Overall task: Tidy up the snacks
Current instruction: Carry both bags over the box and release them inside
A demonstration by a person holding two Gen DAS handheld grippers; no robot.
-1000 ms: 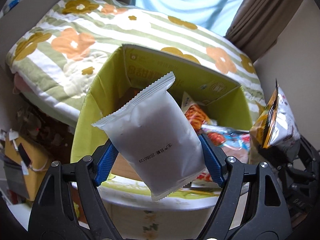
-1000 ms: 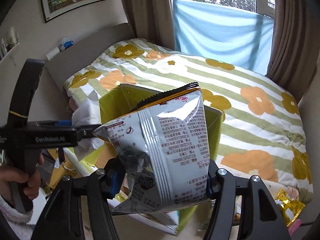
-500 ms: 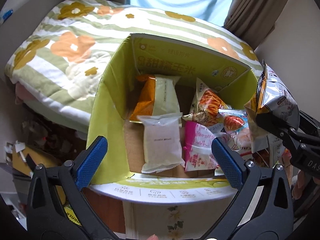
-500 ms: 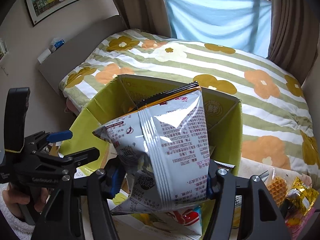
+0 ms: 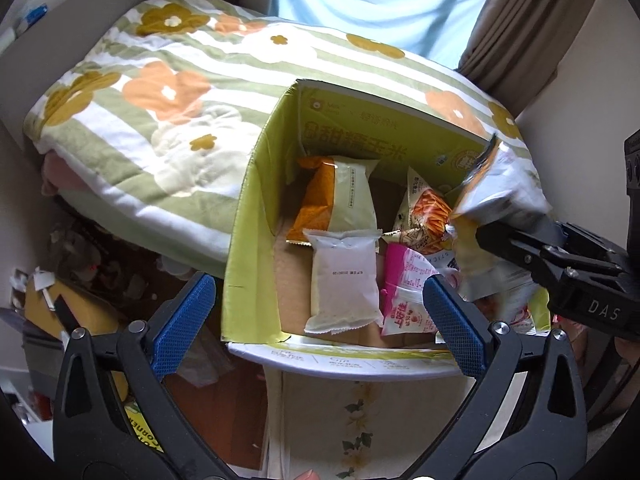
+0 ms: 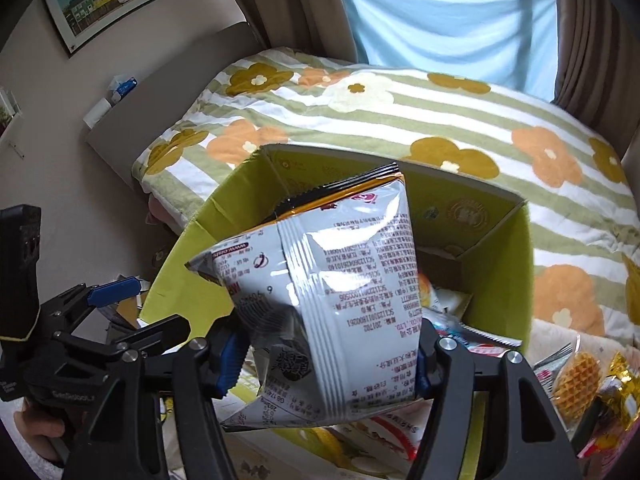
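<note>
My right gripper (image 6: pixel 324 364) has its jaws clamped on the lower part of a silver chip bag (image 6: pixel 320 292), which stands up between the blue pads with its crimped black-and-orange top pointing away from me. My left gripper (image 5: pixel 316 320) has its jaws spread wide with nothing between them, hanging over the near edge of the green cardboard box (image 5: pixel 256 216). Straight beyond those parted jaws a white pouch (image 5: pixel 344 280) lies flat on the box floor, with a pink packet (image 5: pixel 404 284) just beside it, a pale green and orange packet (image 5: pixel 340 200) further in, and an orange-printed packet (image 5: pixel 424 216) toward the right wall. From the left camera the chip bag (image 5: pixel 500 200) hangs over the right side of the box, above the packets already inside. The box sits against the flowered bed (image 6: pixel 460 112). I judge the step in hand to be loading the chip bag into the box. Next I should lower it toward the barer part of the floor and part the right jaws only once it is well inside the walls. More snacks, a waffle pack (image 6: pixel 576 380) among them, wait outside the box to my right, so the sorting is not finished.
</note>
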